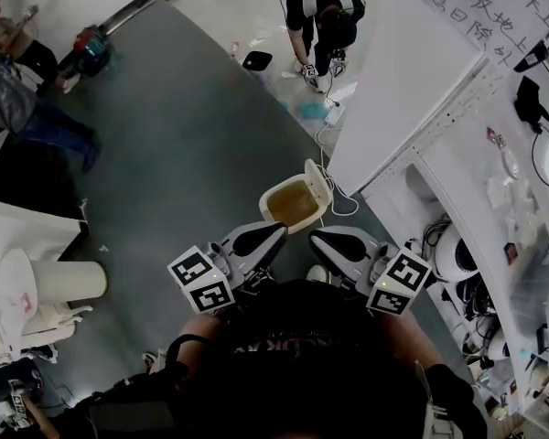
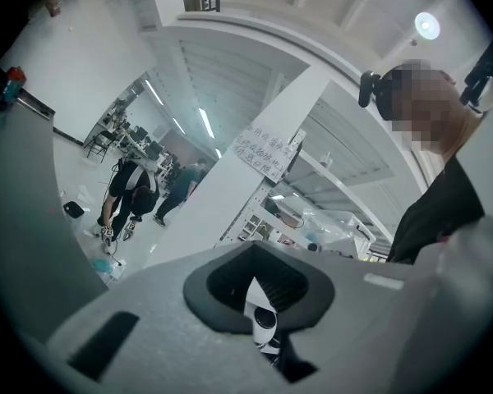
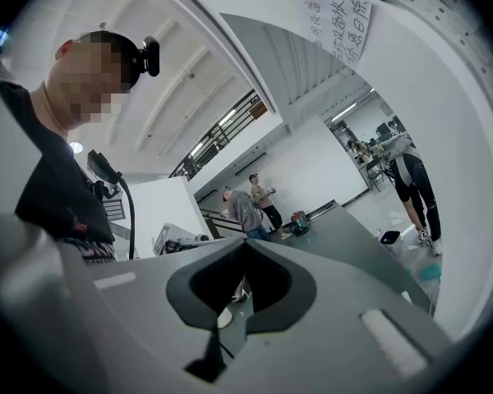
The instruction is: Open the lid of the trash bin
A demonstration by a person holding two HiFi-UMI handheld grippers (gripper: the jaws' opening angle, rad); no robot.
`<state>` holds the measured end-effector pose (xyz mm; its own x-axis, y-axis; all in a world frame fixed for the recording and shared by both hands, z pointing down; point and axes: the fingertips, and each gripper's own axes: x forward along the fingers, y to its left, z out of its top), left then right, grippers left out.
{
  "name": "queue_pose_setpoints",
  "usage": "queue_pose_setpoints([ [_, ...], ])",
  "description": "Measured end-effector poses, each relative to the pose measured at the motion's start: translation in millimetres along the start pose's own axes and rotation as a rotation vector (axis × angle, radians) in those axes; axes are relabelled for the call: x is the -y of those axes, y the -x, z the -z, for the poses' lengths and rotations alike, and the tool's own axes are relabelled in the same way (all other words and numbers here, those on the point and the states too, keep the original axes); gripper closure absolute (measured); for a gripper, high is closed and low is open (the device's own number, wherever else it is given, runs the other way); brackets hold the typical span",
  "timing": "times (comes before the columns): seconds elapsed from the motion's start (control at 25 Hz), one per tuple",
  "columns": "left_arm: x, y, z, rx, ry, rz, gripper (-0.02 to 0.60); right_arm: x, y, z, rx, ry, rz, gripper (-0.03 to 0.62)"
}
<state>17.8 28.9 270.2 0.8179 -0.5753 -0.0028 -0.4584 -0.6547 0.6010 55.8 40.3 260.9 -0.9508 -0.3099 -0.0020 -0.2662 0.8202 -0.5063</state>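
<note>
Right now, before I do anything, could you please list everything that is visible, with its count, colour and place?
trash bin: one, cream, on the floor just beyond both gripper tips; its lid stands raised
floor mat: one, dark grey, centre
panel: one, white, right of the bin; handwritten sign at its top
shelves: one unit, white, far right, full of small items
cylinder: one, white, left edge
container: one, black, on the floor, top centre
bystanders: three, mostly dark clothes; one top centre, two top left
left gripper: one, grey, jaws shut, empty
right gripper: one, grey, jaws shut, empty
</note>
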Motion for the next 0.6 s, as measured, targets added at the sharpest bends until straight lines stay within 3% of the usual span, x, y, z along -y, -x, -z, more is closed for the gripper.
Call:
queue_pose_setpoints([
  [0.6, 4, -12, 3, 0.005, -0.005, -0.010, 0.580, 6, 8, -2, -0.007, -0.001, -0.017, 0.589],
])
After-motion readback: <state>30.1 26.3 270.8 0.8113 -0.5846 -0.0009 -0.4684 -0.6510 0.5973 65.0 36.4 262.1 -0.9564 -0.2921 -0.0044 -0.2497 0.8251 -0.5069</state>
